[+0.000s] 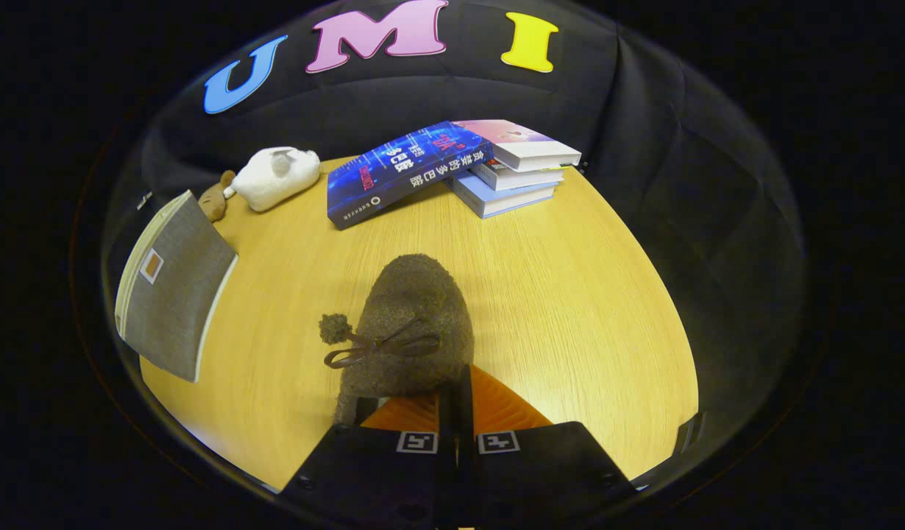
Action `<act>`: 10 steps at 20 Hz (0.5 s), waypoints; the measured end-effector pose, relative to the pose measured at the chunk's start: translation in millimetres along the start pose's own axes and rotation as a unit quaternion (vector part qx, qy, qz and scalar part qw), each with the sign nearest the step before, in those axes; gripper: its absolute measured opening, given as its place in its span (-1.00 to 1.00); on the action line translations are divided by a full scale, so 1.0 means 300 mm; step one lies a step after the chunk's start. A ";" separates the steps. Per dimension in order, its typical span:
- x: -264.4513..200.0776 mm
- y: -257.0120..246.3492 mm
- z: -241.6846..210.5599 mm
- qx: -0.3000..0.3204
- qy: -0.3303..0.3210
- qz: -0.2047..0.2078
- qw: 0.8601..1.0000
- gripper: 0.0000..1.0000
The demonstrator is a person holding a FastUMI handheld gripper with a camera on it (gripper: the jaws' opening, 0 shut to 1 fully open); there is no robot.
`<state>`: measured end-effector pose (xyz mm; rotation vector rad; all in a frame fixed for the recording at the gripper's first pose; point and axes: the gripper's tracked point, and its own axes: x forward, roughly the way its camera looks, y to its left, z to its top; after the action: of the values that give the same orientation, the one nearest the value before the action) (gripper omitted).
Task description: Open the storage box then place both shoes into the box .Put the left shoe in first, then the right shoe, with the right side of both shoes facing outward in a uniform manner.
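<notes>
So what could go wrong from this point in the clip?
The gripper looks shut on the rear edge of the fuzzy shoe; a thin pinch like that could slip once the shoe is lifted. The bow and pompom hang loose and might snag. The grey box stands off to the side, seemingly unopened, so the shoe may arrive too early.

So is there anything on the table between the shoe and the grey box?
Nothing visible. The gripper is shut on the shoe at its near rim. Bare table lies between the shoe and the box off to its left. The books sit beyond.
</notes>
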<state>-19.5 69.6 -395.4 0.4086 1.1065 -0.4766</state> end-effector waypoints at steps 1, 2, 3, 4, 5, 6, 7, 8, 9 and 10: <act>-0.027 0.016 0.027 0.007 -0.009 0.005 1.000 -0.89; -0.056 0.034 0.053 0.010 -0.016 0.009 1.000 -0.89; -0.084 0.061 0.087 0.010 -0.025 0.015 1.000 -0.89; -0.115 0.092 0.123 0.010 -0.034 0.022 0.999 -0.89; -0.146 0.128 0.162 0.010 -0.044 0.029 0.999 -0.89; -0.177 0.166 0.202 0.009 -0.054 0.036 0.998 -0.89; -0.208 0.210 0.248 0.006 -0.069 0.043 0.997 -0.89; -0.237 0.254 0.290 0.003 -0.086 0.051 0.995 -0.89; -0.267 0.304 0.337 0.000 -0.108 0.058 0.992 -0.90; -0.293 0.345 0.377 -0.005 -0.128 0.064 0.990 -0.89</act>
<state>90.2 108.8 -262.4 0.3942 0.8281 -0.3984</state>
